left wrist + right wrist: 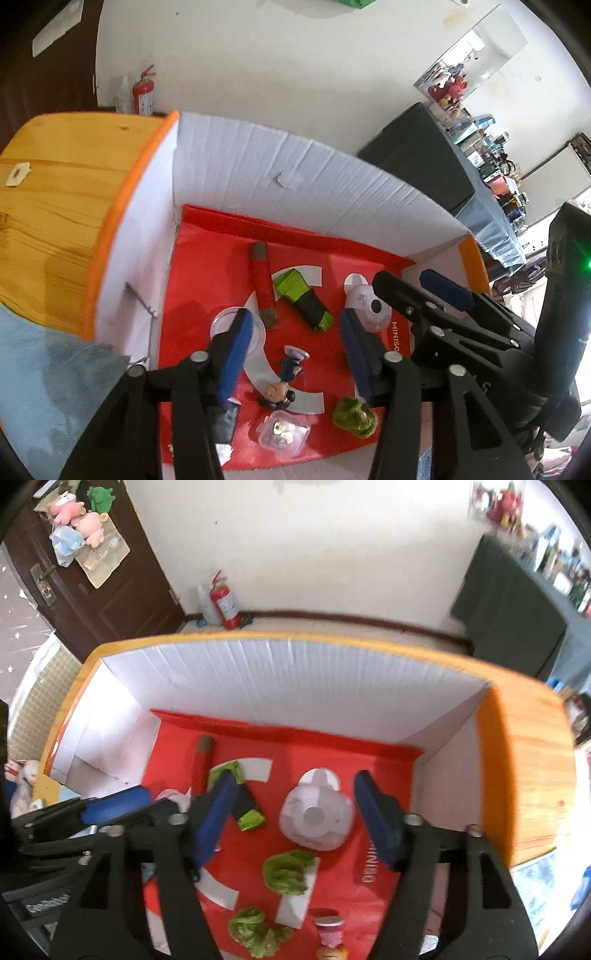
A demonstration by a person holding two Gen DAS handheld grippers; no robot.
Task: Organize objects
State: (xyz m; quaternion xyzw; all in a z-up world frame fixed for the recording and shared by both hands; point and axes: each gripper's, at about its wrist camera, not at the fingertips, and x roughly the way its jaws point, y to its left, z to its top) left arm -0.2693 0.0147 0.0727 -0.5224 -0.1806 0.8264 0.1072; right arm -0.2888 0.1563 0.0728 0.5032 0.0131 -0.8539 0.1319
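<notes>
A white-walled cardboard box [332, 192] with a red liner holds the objects. Inside lie a red stick [263, 286], a green-and-black wrapped piece [303, 299], a white round gadget [365, 301], a small figurine [286, 376], a clear little case [283, 432] and a green crumpled lump [354, 417]. My left gripper [295, 336] hovers open above the figurine, holding nothing. My right gripper [295, 797] is open above the white gadget [314, 816], which sits on the liner between the pads, untouched. Each gripper shows in the other's view: the right gripper [417, 284] and the left gripper [144, 805].
The box stands on a wooden table with an orange edge [55, 221]. Two green lumps [288, 871] [255, 930] and a pink-capped toy [330, 930] lie near the box's front. A fire extinguisher [225, 602] stands by the far wall, a dark cabinet [513, 620] to the right.
</notes>
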